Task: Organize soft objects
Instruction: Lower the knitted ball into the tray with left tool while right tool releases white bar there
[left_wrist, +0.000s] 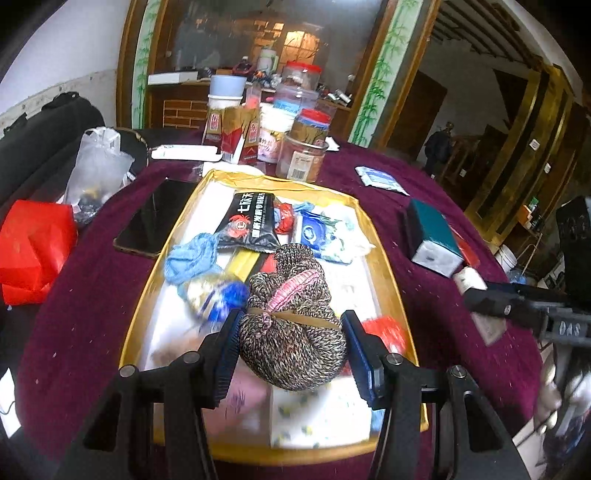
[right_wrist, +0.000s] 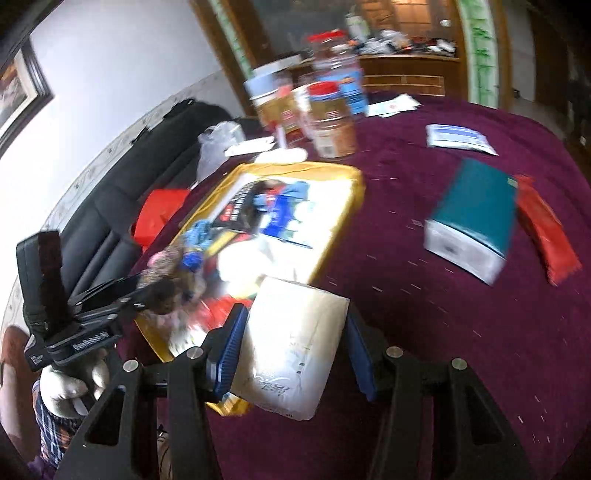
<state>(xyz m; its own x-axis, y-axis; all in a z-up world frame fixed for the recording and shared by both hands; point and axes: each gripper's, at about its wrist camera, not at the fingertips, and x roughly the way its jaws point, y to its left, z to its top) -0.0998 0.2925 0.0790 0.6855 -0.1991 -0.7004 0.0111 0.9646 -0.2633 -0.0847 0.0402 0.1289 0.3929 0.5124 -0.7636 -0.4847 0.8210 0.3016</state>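
Fingers of the left gripper (left_wrist: 291, 328) clamp a knitted bundle (left_wrist: 291, 332) above the gold tray (left_wrist: 384, 258); right gripper (right_wrist: 291, 339) grips a tissue pack (right_wrist: 291, 347), both likely needing sorted placement next

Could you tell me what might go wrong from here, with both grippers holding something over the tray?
The left gripper pinches the knitted bundle by its sides; the soft knit could slip out. The right gripper holds the white tissue pack near the gold tray corner and could catch it.
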